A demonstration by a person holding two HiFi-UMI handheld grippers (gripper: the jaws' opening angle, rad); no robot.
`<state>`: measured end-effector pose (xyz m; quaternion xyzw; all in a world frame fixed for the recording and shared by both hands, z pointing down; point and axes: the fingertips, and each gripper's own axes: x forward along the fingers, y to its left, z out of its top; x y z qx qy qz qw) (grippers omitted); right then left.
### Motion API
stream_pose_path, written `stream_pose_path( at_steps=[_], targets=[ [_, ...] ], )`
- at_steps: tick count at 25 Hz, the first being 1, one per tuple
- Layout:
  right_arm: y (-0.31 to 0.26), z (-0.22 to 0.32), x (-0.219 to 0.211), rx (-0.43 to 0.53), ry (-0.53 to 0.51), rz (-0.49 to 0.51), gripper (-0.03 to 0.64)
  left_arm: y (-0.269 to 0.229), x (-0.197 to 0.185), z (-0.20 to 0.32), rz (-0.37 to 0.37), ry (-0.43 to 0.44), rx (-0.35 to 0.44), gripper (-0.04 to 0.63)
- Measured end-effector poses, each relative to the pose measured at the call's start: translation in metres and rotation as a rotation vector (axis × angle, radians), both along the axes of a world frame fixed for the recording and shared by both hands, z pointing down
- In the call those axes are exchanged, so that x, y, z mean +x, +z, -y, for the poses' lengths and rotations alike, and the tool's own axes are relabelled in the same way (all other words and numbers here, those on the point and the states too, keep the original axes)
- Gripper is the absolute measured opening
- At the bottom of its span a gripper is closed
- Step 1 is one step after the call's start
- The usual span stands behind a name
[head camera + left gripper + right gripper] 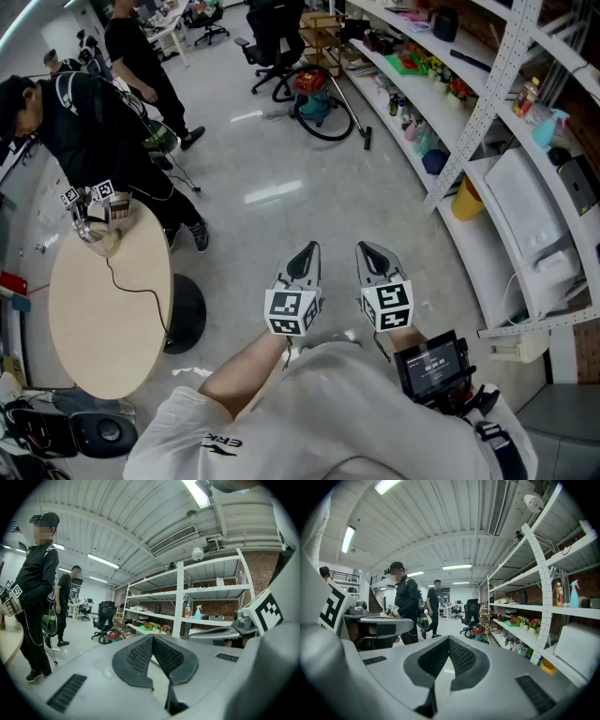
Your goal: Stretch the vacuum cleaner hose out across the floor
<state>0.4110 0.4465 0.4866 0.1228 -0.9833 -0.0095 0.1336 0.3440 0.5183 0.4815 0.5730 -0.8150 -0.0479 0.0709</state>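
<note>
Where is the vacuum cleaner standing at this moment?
In the head view, the vacuum cleaner stands on the floor at top centre, next to the black office chair and left of the shelving, its hose looped beside it.

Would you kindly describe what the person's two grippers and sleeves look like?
Both the left gripper and right gripper have pale grey shells, black meshed pads and a white cube with black square markers. The person wears a short-sleeved light grey T-shirt.

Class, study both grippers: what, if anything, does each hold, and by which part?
Nothing is held. The left gripper and the right gripper are both shut and empty; the black vacuum cleaner hose lies far ahead, untouched.
</note>
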Motion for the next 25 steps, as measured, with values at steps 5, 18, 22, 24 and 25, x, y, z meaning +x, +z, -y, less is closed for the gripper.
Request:
stream_pose_path(
  at_steps=[5,18,22,24,25],
  targets=[
    [0.002,0.003,0.0,-0.004,0.009,0.0,0.002,0.0,-0.001,0.003,-0.001,-0.004,0.006,0.002],
    [-0.004,0.005,0.003,0.06,0.026,0.014,0.002,0.002,0.002,0.007,-0.002,0.002,0.006,0.002],
    [-0.003,0.006,0.003,0.076,0.021,0.005,0.002,0.002,0.003,0.008,-0.001,0.004,0.005,0.002],
    [-0.003,0.011,0.005,0.093,0.019,0.005,0.002,0.003,0.004,0.013,-0.002,0.004,0.001,0.002],
    [-0.005,0.016,0.006,0.107,0.016,0.013,0.002,0.004,0.006,0.018,-0.001,0.003,-0.002,0.002]
  ],
)
